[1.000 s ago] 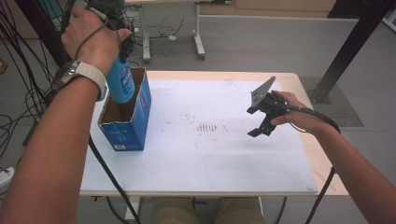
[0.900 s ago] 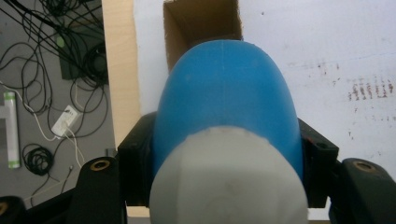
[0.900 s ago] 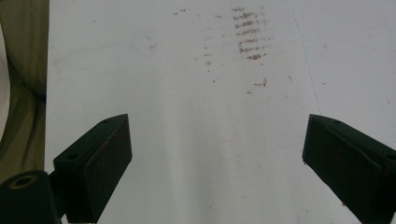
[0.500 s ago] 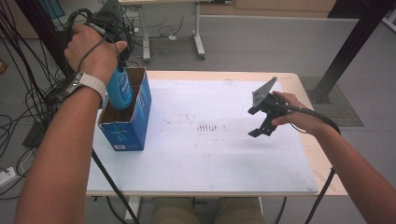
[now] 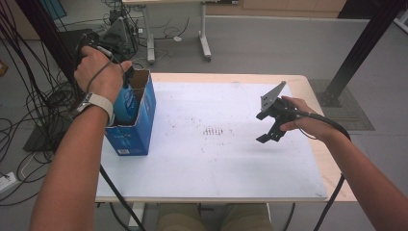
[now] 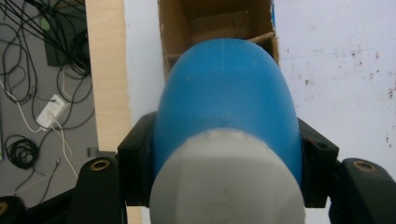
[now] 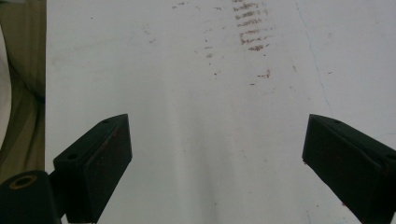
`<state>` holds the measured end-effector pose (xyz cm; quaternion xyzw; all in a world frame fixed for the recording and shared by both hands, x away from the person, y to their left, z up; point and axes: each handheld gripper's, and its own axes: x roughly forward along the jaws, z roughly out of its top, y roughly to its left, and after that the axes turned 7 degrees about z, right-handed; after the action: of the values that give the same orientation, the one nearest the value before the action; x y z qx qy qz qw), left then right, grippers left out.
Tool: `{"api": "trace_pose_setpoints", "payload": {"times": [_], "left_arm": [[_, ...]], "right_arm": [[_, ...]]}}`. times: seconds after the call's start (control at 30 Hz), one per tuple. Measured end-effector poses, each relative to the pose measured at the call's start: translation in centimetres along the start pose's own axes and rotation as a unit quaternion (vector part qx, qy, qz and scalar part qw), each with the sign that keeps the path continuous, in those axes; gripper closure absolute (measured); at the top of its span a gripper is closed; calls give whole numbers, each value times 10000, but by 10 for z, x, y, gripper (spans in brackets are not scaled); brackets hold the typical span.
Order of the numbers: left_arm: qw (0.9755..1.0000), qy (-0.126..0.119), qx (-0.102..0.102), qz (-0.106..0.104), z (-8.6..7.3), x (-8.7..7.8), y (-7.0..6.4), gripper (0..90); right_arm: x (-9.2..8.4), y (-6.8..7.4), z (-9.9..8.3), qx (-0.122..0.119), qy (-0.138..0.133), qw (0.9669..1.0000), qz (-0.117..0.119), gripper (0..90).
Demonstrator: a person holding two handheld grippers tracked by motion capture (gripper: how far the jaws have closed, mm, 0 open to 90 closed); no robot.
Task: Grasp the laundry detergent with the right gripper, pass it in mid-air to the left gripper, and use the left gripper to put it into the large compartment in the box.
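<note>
In my left gripper view, the left gripper [image 6: 226, 170] is shut on a blue bottle [image 6: 224, 102] with a white cap [image 6: 229, 186], its pads pressing both sides. The bottle points down into an open blue cardboard box [image 6: 219, 23]. From the high view, the bottle [image 5: 126, 103] sits partly inside the box [image 5: 139, 132] at the table's left edge, under the person's left hand [image 5: 98, 72]. Over the right half of the white table [image 5: 216, 163], my right gripper [image 5: 272, 130] hovers open. Nothing lies between its fingers in the right gripper view [image 7: 215, 158].
Brownish smudge marks [image 5: 214, 131] stain the middle of the table. Cables [image 5: 29, 110] lie on the floor to the left. Desk legs [image 5: 204, 43] stand behind the table and a black post [image 5: 361, 48] rises at the back right.
The left hand has come down, sinking the blue bottle deeper into the box. The right hand and its gripper have kept still.
</note>
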<state>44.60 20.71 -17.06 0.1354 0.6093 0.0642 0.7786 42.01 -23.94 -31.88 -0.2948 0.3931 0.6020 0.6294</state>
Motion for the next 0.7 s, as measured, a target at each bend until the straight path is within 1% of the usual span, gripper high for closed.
{"api": "trace_pose_setpoints", "payload": {"times": [0.03,0.07,0.23,0.37,0.47,0.7], "left_arm": [[10000,-10,-22,-3,-1,4,-1,372],[10000,22,-18,1,-2,8,-2,371],[10000,25,18,26,-5,25,-8,371],[10000,36,3,-7,-7,36,-12,372],[10000,47,37,11,-8,45,-14,371],[9999,93,45,1,-12,65,-19,371]], "right_arm": [[0,0,0,16,-5,10000,-1,83],[0,0,-1,29,7,10000,-7,83],[0,0,-4,56,-8,10000,-9,83],[1,1,-7,95,4,10000,-9,83],[1,1,-9,122,-23,9999,-2,83],[2,0,-13,185,-24,9998,-2,83]]}}
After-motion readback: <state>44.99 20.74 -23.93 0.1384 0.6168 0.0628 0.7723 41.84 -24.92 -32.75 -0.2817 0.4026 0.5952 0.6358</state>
